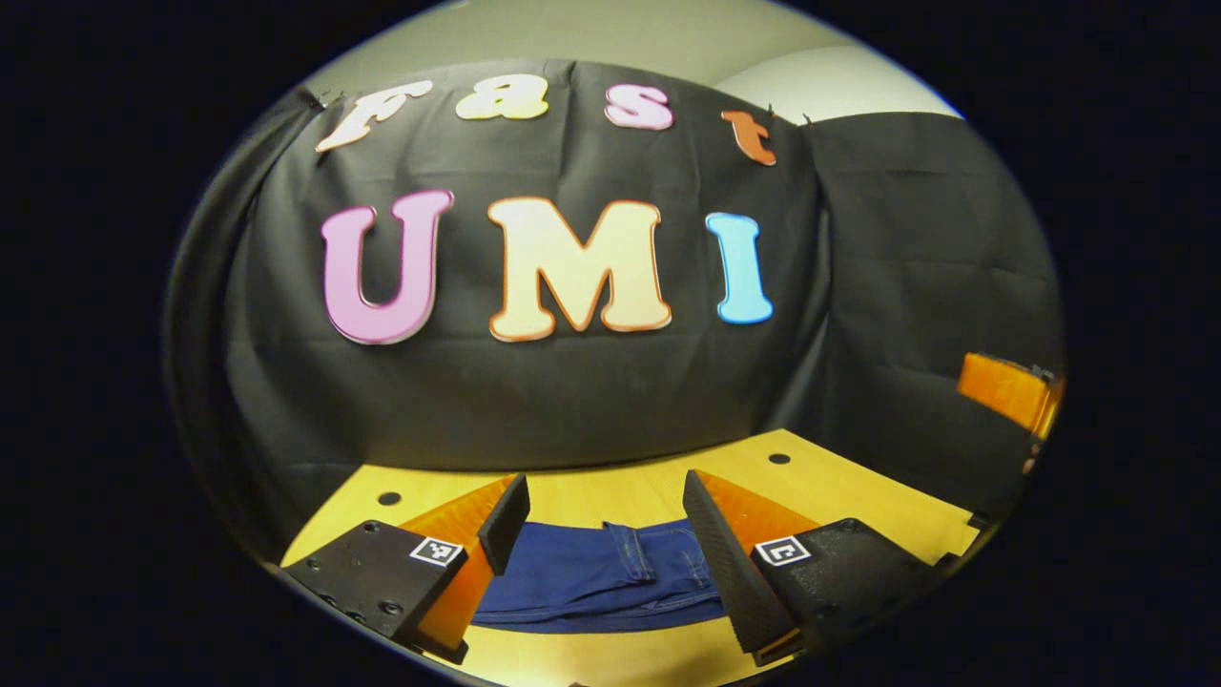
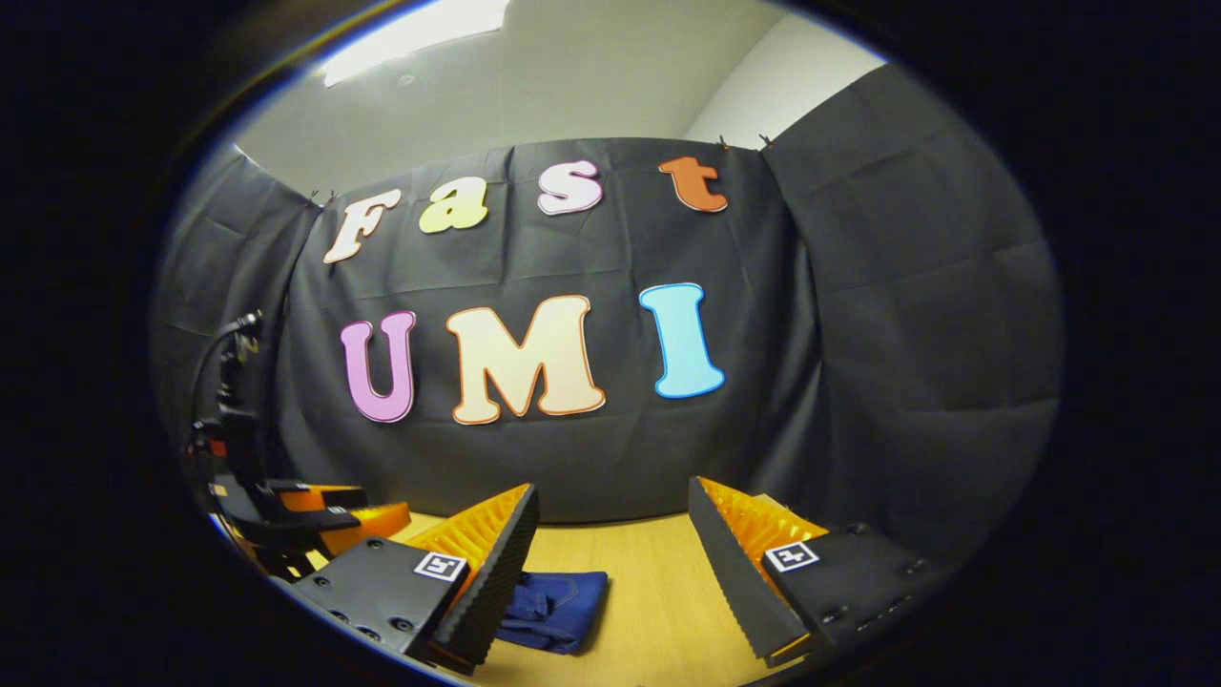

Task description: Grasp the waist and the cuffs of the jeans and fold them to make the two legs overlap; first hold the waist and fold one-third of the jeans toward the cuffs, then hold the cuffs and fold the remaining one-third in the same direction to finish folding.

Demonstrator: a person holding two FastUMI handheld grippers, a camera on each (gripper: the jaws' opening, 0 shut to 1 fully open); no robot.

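Note:
The blue jeans point(image 1: 601, 577) lie on the wooden table point(image 1: 858, 496), with stitched seams showing and layers stacked at the near edge. My left gripper point(image 1: 604, 491) hovers open above them, and the denim shows in the gap between its fingers without touching either one. In the right gripper view, one end of the jeans point(image 2: 558, 606) lies low and left of centre, partly hidden behind one finger. My right gripper point(image 2: 612, 491) is open over bare table point(image 2: 658, 611) beside that end, holding nothing. The left gripper point(image 2: 305, 520) also appears at the far left of the right gripper view.
The black cloth wall stands close behind the table's far edge. Two small round holes point(image 1: 389, 498) point(image 1: 779, 458) mark the tabletop near the back. An orange part of the other gripper point(image 1: 1006, 389) shows at the right edge of the left gripper view.

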